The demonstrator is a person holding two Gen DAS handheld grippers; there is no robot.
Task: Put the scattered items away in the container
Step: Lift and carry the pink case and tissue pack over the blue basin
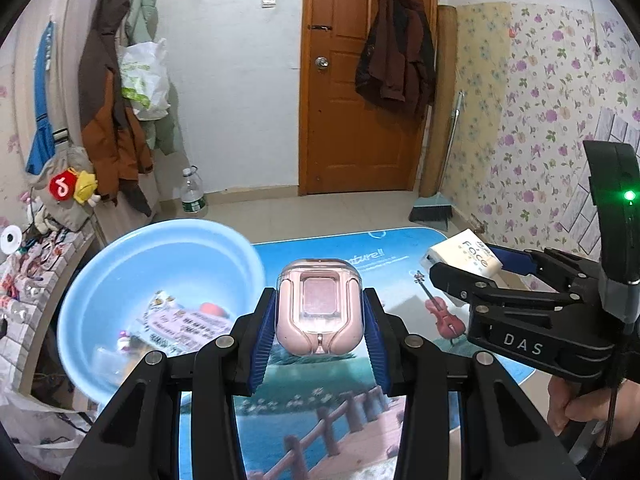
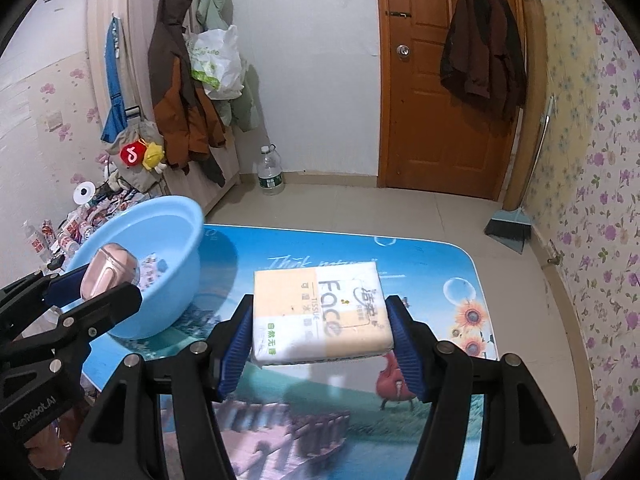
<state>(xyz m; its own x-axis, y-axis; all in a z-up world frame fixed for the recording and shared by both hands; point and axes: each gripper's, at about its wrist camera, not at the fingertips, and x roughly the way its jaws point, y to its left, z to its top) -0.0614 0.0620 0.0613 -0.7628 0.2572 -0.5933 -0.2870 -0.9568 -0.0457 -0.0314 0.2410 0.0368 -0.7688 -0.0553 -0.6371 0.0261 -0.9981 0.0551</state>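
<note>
I've got the left gripper clamped narrow on a pink earbud case: glossy hard plastic w/ a clear shell over it, rounded corners, squarish lid panel on top. Its ribbed blue pads press both sides of the case, which is up off the table.

Right gripper is set wider, closed on a soft tissue pack: flat rectangular block in crinkly plastic wrap, pale orange and white panels, "Face" printed on it. Blue pads touch its two short ends; pack is lifted clear of the surface and tilted a bit.

Container is a light-blue plastic basin, round, smooth, w/ a rolled rim, sitting on the left end of the table. Inside I see a printed flat packet and some small bits, blurred, can't id them. From the right cam the earbud case sits just in front of the basin rim; can't tell if it's over the bowl.

Table top is a glossy printed sheet: bridge, water, violin, sunflowers, rounded corners. A hand grips the right gripper's handle at the left cam's edge.
</note>
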